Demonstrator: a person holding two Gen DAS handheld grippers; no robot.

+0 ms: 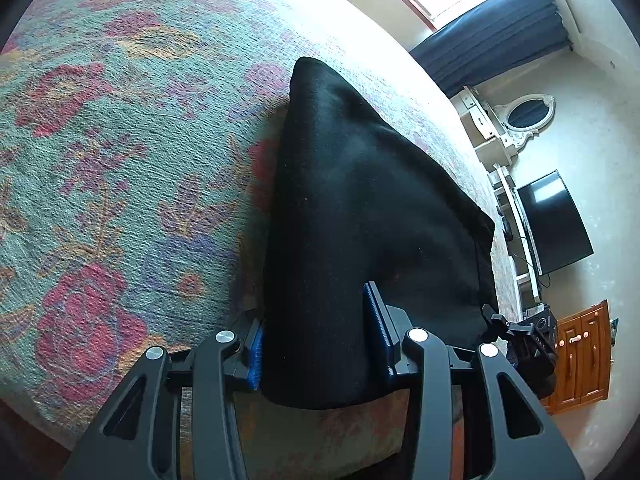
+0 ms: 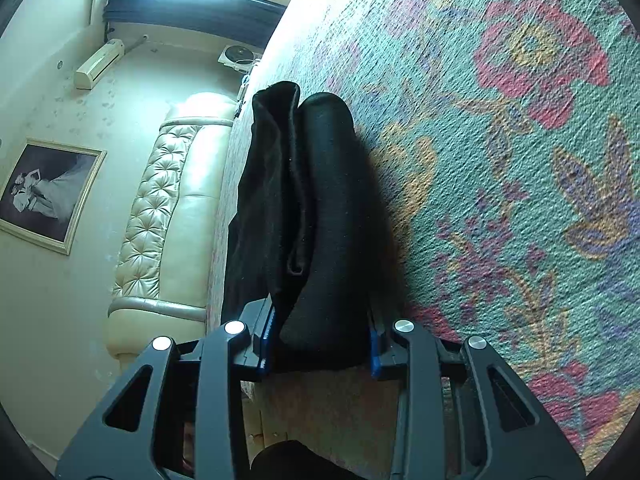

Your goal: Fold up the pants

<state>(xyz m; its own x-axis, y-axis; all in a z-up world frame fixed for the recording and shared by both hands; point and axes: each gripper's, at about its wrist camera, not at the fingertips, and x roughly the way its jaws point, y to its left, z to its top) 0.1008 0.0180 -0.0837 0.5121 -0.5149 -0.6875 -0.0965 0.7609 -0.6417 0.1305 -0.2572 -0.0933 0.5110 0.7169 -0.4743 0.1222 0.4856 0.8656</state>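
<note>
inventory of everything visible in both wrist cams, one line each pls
pants: 1, black, folded into a thick bundle on the bedspread, near end between both grippers' fingers
bedspread: 1, teal with red, orange and purple flowers, covers the bed
headboard: 1, cream, tufted, at the bed's end in the right view
framed photo: 1, black-and-white, gold frame, on the wall
air conditioner: 1, cream, high on the wall
curtain: 1, dark blue, by the window
mirror: 1, oval, white frame
TV: 1, black, on the wall
cabinet: 1, orange wood
left gripper: 1, black, blue pads, around the pants
right gripper: 1, black, blue pads, around the pants
</note>
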